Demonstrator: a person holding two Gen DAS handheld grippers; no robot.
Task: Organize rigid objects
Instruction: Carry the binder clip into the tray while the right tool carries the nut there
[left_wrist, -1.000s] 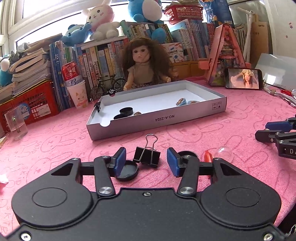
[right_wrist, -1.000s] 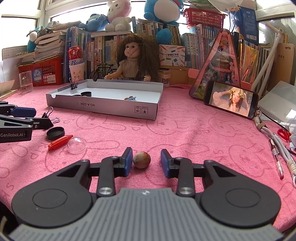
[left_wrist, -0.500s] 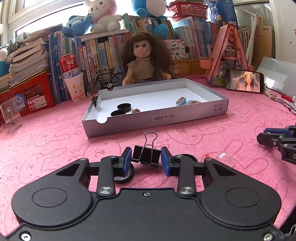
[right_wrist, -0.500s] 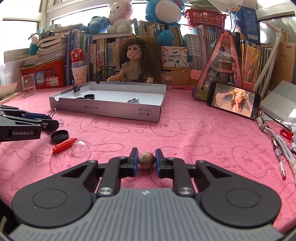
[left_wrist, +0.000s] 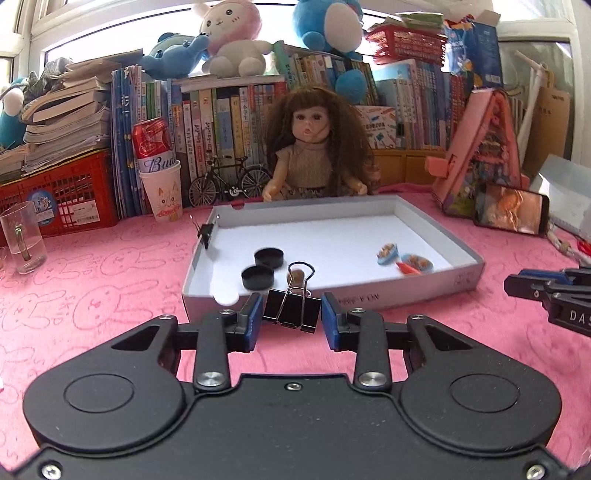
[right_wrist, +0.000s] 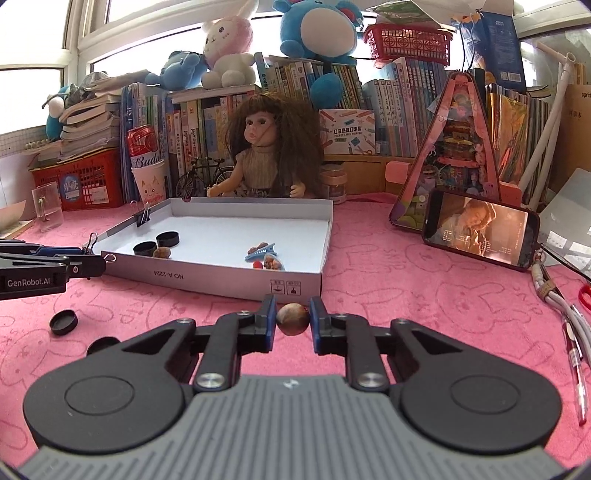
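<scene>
Black metal binder clip clamped sideways in left tool, raised before shallow white cardboard tray for drop-in. Brown round nut pinched in nearly closed right tool, likewise near tray front wall.

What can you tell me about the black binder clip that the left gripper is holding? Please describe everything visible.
The black metal binder clip with silver wire handles is clamped between the blue pads of the left gripper, by its two ends. Its body is folded dark sheet metal, glossy. One wire loop stands up and the other lies down over the front of the body. It is held above the pink cloth, in front of the near wall of the shallow white cardboard box. Only the pads touch it.
</scene>
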